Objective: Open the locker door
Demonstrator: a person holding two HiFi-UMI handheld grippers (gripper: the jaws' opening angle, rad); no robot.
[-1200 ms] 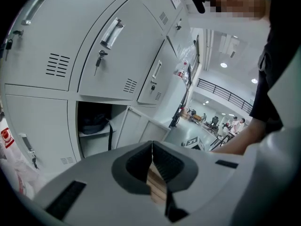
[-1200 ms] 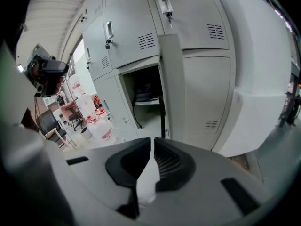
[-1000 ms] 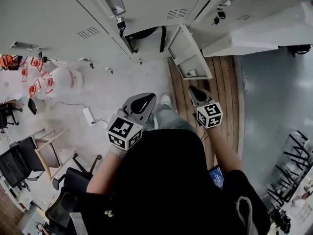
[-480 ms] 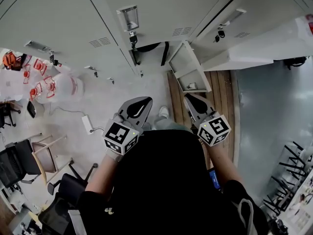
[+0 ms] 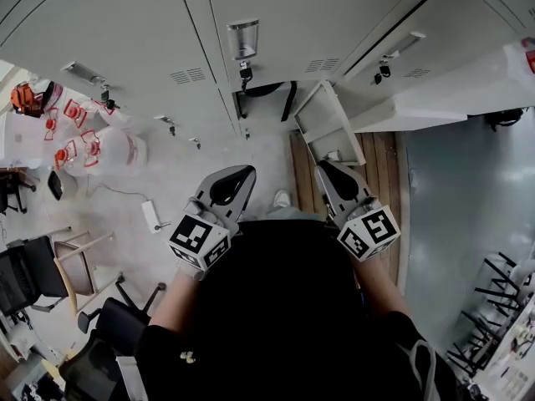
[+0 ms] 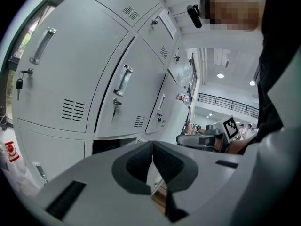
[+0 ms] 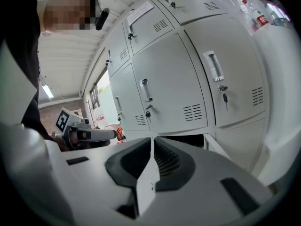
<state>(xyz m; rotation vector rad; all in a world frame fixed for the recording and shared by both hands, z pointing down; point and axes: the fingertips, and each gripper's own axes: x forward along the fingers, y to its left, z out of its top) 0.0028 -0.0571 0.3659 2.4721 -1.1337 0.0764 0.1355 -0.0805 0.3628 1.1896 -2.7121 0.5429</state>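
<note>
Grey lockers (image 5: pixel 276 23) fill the top of the head view. One tall door carries a recessed metal handle (image 5: pixel 242 38) with a key (image 5: pixel 246 74) hanging under it. Below it a small bottom compartment (image 5: pixel 266 98) stands open, its door (image 5: pixel 322 124) swung out to the right. My left gripper (image 5: pixel 242 173) and right gripper (image 5: pixel 327 168) hover side by side at waist height, short of the lockers, both shut and empty. In the left gripper view the jaws (image 6: pixel 152 145) meet, pointing at a handled door (image 6: pixel 123 79). The right gripper (image 7: pixel 153 142) is likewise shut facing a handle (image 7: pixel 146 89).
Office chairs (image 5: pixel 38 274) and a wooden chair (image 5: pixel 84 261) stand at the lower left. Water jugs with orange frames (image 5: pixel 92 149) sit by the lockers, a power strip (image 5: pixel 152 215) lies on the floor. A wooden floor strip (image 5: pixel 380 165) and a white ledge (image 5: pixel 451 98) lie right.
The head view has shifted so the lockers and handle sit lower in the picture. Both grippers drifted slightly apart and stayed shut.
</note>
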